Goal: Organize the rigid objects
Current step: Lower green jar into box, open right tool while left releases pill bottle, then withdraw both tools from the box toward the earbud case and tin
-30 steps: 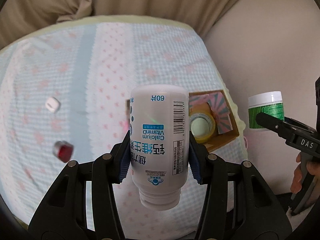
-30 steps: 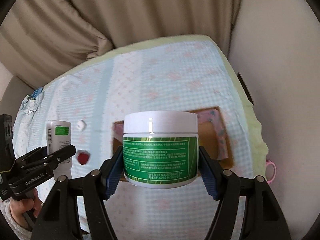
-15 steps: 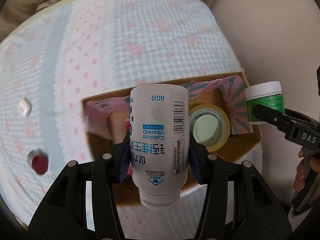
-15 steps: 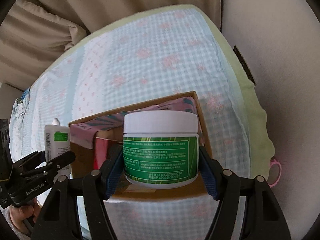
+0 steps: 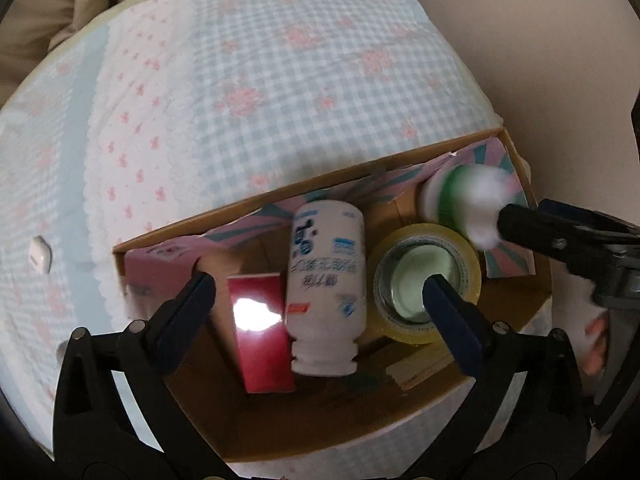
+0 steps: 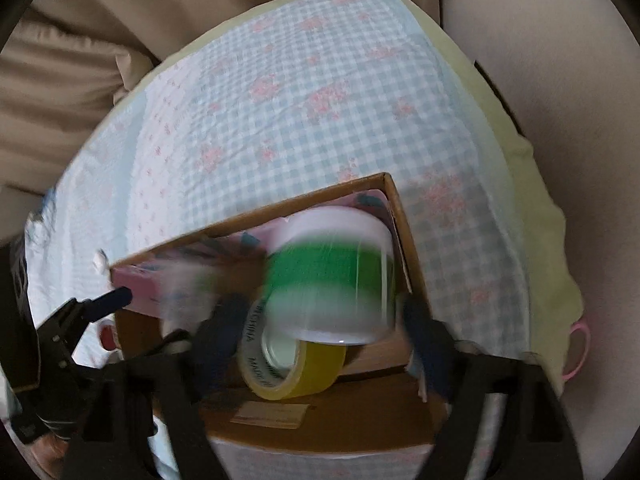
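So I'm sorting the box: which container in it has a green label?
The jar at the box's right end, by the tape roll: white lid, green band. The white bottle beside the red box has blue print.

Blue-and-white gingham cloth (image 5: 280, 92) with pink flowers, brown cardboard box (image 5: 304, 188), white bottle (image 5: 326, 280), yellow tape (image 5: 426, 276), red box (image 5: 260, 332), green-and-white jar (image 6: 332, 276)

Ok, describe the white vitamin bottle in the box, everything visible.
The white vitamin bottle looks like glossy plastic, printed with blue text and a small red mark. It has no cap on its ribbed neck, which points toward the camera. It lies in the cardboard box between the red box and tape roll, free of the left gripper, whose jaws are opening.
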Action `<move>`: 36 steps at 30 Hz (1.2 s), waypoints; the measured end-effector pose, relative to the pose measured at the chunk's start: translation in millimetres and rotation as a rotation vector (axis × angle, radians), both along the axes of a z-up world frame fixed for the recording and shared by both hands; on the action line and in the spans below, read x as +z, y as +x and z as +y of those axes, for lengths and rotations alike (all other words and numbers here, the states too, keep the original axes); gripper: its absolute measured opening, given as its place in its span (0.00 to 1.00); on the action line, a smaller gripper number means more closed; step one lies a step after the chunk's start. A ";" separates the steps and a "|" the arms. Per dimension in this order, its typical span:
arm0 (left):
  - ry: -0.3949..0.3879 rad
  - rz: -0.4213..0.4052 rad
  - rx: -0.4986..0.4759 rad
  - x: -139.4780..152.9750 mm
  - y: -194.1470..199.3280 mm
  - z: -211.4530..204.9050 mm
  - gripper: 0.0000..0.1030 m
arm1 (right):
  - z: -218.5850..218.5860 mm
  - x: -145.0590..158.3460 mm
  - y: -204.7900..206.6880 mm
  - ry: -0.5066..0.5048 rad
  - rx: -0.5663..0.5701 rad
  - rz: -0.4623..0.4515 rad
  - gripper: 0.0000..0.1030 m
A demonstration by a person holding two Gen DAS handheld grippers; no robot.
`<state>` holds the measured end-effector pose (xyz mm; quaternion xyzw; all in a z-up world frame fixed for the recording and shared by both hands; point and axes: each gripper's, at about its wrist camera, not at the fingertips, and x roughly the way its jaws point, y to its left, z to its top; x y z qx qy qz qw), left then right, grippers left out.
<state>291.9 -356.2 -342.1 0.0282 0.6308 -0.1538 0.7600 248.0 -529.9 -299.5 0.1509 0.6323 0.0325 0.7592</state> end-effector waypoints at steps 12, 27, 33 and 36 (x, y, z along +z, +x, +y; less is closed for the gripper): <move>-0.011 0.009 0.071 13.0 -21.3 34.6 1.00 | 2.8 14.4 -19.3 0.009 -0.003 -0.031 1.00; -0.029 -0.116 0.098 100.9 -74.9 80.1 1.00 | 24.3 80.3 -54.9 -0.008 -0.018 -0.144 1.00; -0.026 -0.168 0.145 134.6 -103.7 138.0 1.00 | 58.7 115.4 -77.0 -0.053 0.015 -0.192 1.00; -0.032 -0.196 0.156 151.3 -114.3 175.6 1.00 | 83.6 132.4 -87.4 -0.078 0.036 -0.196 1.00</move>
